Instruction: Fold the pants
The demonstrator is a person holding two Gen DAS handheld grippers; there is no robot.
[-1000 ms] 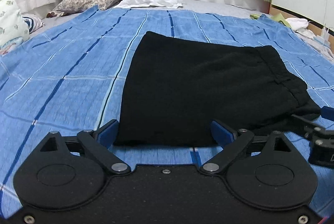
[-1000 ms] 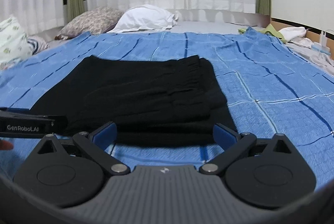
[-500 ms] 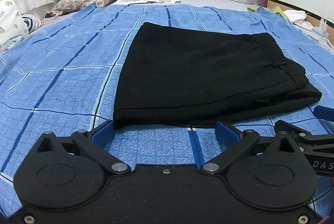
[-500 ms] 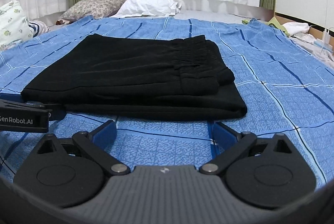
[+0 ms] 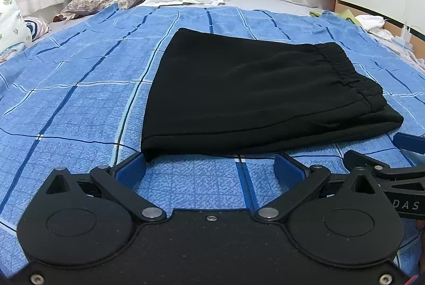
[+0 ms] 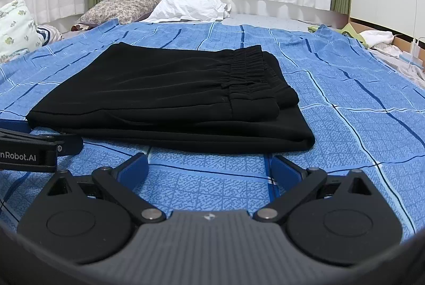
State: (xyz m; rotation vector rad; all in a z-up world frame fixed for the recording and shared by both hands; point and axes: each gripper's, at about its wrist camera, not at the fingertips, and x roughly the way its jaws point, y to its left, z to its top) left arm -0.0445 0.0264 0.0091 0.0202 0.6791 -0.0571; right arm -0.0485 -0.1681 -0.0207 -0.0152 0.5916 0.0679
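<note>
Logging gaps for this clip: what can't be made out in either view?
- Pants: lower layers hidden under the top fold, both views.
- Right gripper in left view: cut off by the right edge.
- Left gripper in right view: cut off by the left edge.
- Clutter at far right: too small to identify.

Bare bedspread (image 6: pixel 345 141) flanks folded pants (image 6: pixel 170 96).

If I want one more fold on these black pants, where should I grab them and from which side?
Judging by the pose, take the black pants at the near folded edge, one corner per gripper. The left gripper faces the left near corner, the right gripper the right one. Both are open and level with the blue bedspread, so slide in low from the front, under all layers.
</note>
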